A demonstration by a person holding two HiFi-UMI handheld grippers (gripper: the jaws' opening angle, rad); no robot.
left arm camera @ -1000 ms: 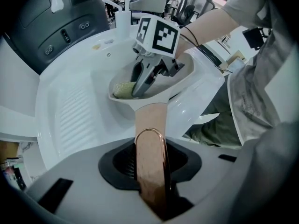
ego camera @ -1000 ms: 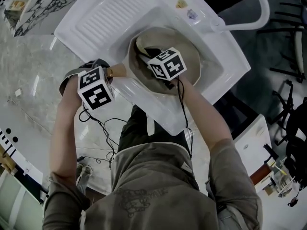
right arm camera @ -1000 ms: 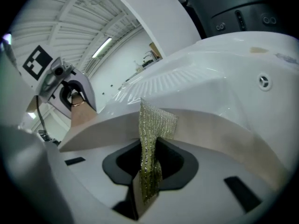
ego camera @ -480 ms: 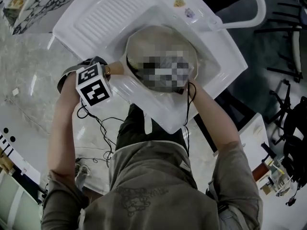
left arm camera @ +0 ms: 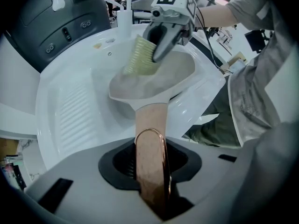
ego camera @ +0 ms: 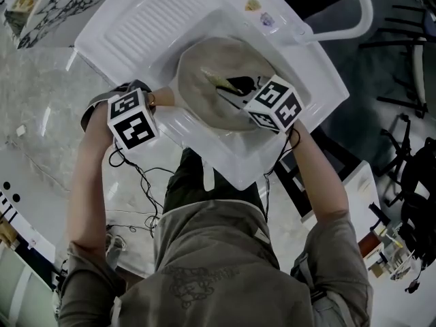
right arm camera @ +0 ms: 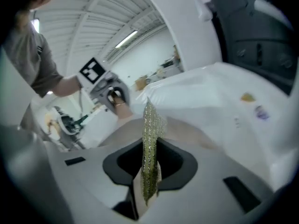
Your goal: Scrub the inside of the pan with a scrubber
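Note:
A beige pan (ego camera: 201, 87) lies tilted in the basin of a white sink (ego camera: 310, 80). My left gripper (ego camera: 155, 101) is shut on the pan's copper-coloured handle (left arm camera: 150, 139) at the sink's left rim; the handle runs straight between the jaws in the left gripper view. My right gripper (ego camera: 240, 87) is shut on a yellow-green scrubber (right arm camera: 150, 139), whose free end rests on the inside of the pan (left arm camera: 159, 83). In the left gripper view, the scrubber (left arm camera: 140, 57) presses on the pan's far side under the right gripper (left arm camera: 163, 36).
A ribbed drainboard (ego camera: 153, 22) forms the sink's left part, and a white curved faucet (ego camera: 368, 9) rises at its far right. Marble counter (ego camera: 41, 107) lies to the left. Cables (ego camera: 146, 182) hang from the grippers by the person's torso.
The right gripper with the scrubber has swept from the pan's middle to its right side. The left gripper and the pan handle have stayed nearly still.

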